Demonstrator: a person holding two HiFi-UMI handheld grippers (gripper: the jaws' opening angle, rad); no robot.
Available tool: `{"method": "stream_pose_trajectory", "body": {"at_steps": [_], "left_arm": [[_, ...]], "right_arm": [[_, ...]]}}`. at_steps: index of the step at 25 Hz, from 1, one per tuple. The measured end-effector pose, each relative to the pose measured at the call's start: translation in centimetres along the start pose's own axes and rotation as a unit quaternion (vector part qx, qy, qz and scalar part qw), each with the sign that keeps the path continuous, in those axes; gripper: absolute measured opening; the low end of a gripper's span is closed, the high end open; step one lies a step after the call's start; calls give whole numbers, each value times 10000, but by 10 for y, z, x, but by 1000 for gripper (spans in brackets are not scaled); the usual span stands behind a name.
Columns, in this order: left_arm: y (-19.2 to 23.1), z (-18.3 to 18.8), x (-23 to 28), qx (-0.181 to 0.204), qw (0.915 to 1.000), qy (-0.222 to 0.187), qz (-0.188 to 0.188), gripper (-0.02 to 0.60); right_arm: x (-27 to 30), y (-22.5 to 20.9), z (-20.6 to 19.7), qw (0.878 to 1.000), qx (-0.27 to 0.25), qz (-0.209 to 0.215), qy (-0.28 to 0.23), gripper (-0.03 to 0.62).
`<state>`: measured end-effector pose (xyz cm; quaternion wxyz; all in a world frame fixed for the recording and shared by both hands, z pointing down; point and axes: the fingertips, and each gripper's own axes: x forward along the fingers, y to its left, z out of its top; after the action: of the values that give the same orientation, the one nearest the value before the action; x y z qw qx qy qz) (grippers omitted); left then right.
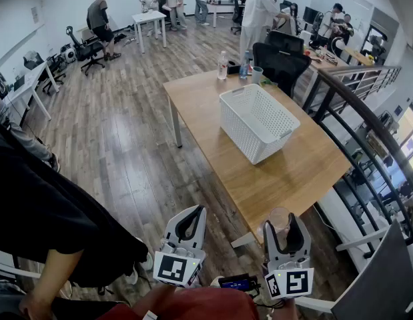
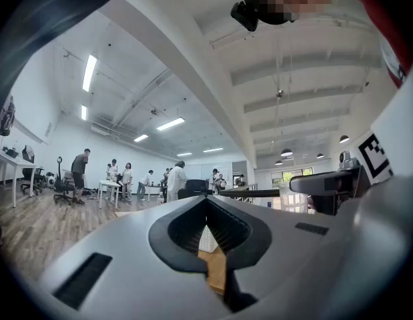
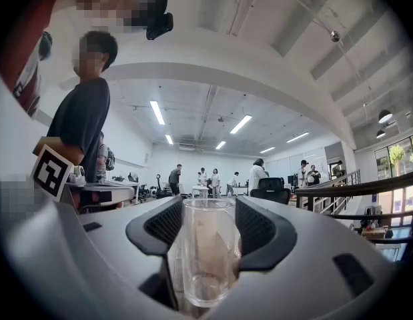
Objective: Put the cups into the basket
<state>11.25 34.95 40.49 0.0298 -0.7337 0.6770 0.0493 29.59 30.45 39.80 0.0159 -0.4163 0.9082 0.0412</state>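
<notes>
glass, clear all the way through: that is the cup point(image 3: 207, 252). it is tall, with straight sides, a thick bottom and a round open top. it stands upright, and the room shows through it. the right gripper point(image 3: 207, 213) has it clamped between its two black ribbed pads point(image 3: 163, 225). one pad presses the side at 9 o'clock and the other presses the side at 3 o'clock. the rim of the cup pokes up just above the pads.

in the head view the cup sits at 5 o'clock in the picture, seen against the near corner of the wooden table point(image 1: 293, 172). i cannot tell if its bottom touches the wood.

the white basket point(image 1: 243, 129) is plastic with lots of little holes. it stands on the table at about 12 o'clock from the cup, well apart from it. a bottle point(image 1: 223, 65) stands at the far end of the table, at 11 o'clock from the basket.

the left gripper point(image 1: 191, 220) is at 6 o'clock in the head view, at 9 o'clock from the right gripper, over the brown plank floor point(image 1: 119, 145) and off the table. its fingers are together at the tips and they hold no thing. the curved pads leave a leaf-shaped hole between them. in the left gripper view a bit of the white basket and the brown table show through that hole.

people point(image 1: 99, 19) stand around small tables at the far side of the room, at 11 to 1 o'clock. a dark railing point(image 1: 366, 125) curves along the table's side at 3 o'clock.
</notes>
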Motion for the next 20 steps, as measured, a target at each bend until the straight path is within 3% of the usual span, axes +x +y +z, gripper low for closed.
{"method": "stream_pose_trajectory", "body": {"at_steps": [20], "left_arm": [[-18,-3,11,93,9999,76,91,6]], "right_arm": [[-2,-23,-7,9998,182,125,5,255]]}}
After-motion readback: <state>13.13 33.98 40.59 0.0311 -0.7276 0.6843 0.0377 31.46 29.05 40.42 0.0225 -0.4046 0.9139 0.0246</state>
